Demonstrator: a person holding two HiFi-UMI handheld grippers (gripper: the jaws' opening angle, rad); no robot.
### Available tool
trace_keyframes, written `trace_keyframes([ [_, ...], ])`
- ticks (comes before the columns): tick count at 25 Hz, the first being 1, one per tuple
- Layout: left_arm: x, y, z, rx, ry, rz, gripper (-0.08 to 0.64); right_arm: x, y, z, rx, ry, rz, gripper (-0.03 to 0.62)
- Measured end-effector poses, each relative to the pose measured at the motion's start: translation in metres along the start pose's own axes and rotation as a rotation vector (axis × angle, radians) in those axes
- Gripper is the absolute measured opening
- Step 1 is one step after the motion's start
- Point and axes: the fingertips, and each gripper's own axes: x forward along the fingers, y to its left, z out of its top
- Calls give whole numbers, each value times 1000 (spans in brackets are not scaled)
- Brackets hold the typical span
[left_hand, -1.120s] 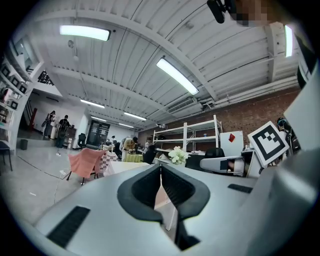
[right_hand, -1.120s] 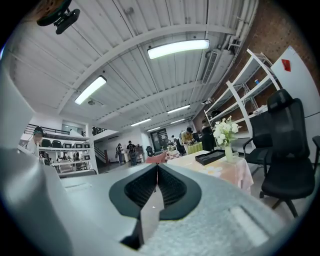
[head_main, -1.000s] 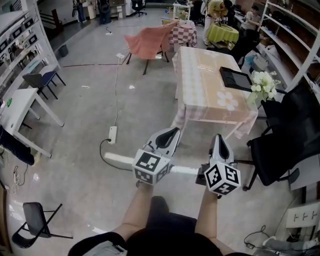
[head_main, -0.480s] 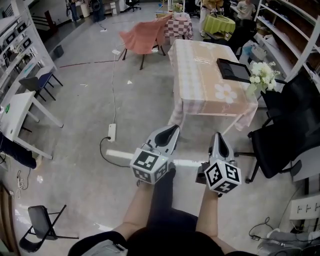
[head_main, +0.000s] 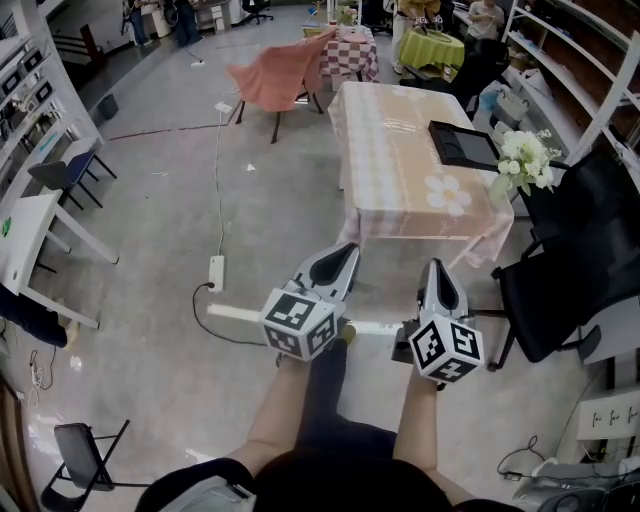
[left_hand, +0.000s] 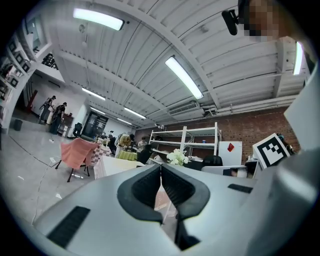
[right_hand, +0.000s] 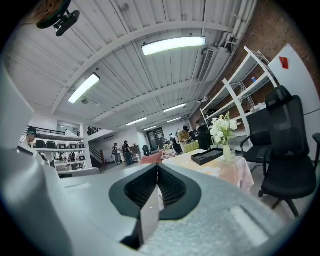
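Left claw (head_main: 343, 256) and right claw (head_main: 436, 270) — pressed together, empty — hang mid-air. Swung forward, they could snag the pink-clothed table (head_main: 390, 140).

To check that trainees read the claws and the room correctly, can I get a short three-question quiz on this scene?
1. True or false: the left claw has its jaws wide apart around an object.
2. On the table with the black tray, the vase of white flowers stands: A) inside the tray B) beside the tray, on the cloth C) at the far end, away from the tray.
3. Which claw is nearer the black office chair?
Key: 1 false, its jaws are together with nothing between them. 2 B. 3 the right claw.
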Motion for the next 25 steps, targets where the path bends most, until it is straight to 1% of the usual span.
trace_keyframes([
  [6,32,16,-2,4,22,-5,14,28,-8,5,-2,0,-5,5],
  [13,76,27,0,60,65,-11,14,69,-25,11,4,15,-13,5],
  [18,101,41,6,56,71,3,15,97,-37,18,6,25,-15,5],
  [25,145,62,14,68,85,-1,15,141,-48,26,0,40,-12,5],
])
